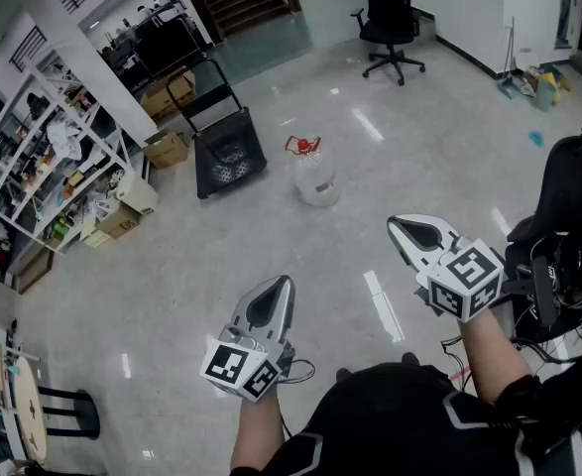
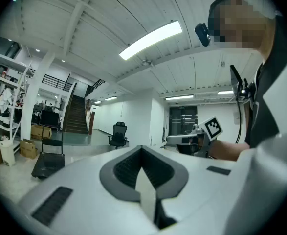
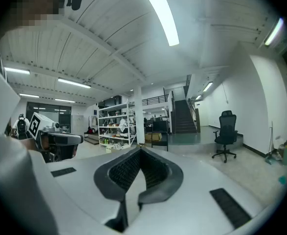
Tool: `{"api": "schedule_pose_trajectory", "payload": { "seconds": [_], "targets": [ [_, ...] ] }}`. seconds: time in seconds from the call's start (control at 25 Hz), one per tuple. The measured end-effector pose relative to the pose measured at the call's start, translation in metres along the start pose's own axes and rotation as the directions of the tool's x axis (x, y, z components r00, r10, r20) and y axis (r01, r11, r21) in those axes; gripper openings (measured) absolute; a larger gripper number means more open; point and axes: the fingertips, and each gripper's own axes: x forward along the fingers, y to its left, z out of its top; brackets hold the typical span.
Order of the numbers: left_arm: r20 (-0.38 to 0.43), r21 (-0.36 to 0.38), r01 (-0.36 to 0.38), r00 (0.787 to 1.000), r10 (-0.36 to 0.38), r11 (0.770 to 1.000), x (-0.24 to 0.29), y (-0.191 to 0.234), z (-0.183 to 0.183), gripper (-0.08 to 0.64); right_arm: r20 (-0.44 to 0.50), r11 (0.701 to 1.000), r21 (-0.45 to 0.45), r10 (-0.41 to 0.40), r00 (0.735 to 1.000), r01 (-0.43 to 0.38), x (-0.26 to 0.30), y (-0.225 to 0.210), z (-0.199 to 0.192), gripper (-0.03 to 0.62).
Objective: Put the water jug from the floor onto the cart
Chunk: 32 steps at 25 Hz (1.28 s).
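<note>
Approach step: the left tongs (image 1: 275, 288) and right tongs (image 1: 398, 226) are pressed together and empty, well apart from the water jug (image 1: 316, 177), which stands on the floor (image 1: 152, 286) near the cart (image 1: 228, 155); next they must close in and spread.

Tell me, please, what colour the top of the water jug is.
Red top on a translucent whitish water jug; the head view shows it best.
</note>
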Motion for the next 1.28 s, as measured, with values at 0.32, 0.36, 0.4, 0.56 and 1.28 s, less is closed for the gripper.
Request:
{"api": "schedule_pose_trajectory", "payload": {
  "seconds": [0.32,0.36,0.4,0.56,1.28],
  "targets": [
    [0.002,-0.015,-0.024,1.000,0.024,1.000,0.002,-0.007,-0.003,-0.009,-0.006,1.000,-0.025,0.016,1.000,-0.016,-0.001,0.001,0.001,-0.003],
    [0.002,-0.016,-0.025,1.000,0.025,1.000,0.001,-0.007,-0.003,-0.009,-0.007,0.999,-0.027,0.017,1.000,-0.017,-0.001,0.002,0.001,-0.004],
    [0.002,-0.019,-0.028,1.000,0.028,0.999,0.000,-0.007,-0.003,-0.009,-0.007,0.999,-0.029,0.018,1.000,-0.018,0.000,0.002,0.001,-0.003],
    [0.002,-0.019,-0.031,1.000,0.031,0.999,-0.001,-0.005,-0.004,-0.009,-0.004,0.999,-0.026,0.018,1.000,-0.018,0.002,0.002,0.001,-0.003],
    [0.024,-0.058,-0.029,0.999,0.030,0.998,-0.038,0.047,-0.021,-0.009,-0.025,1.000,-0.025,-0.018,1.000,0.018,0.048,0.043,-0.005,-0.003]
  ]
}}
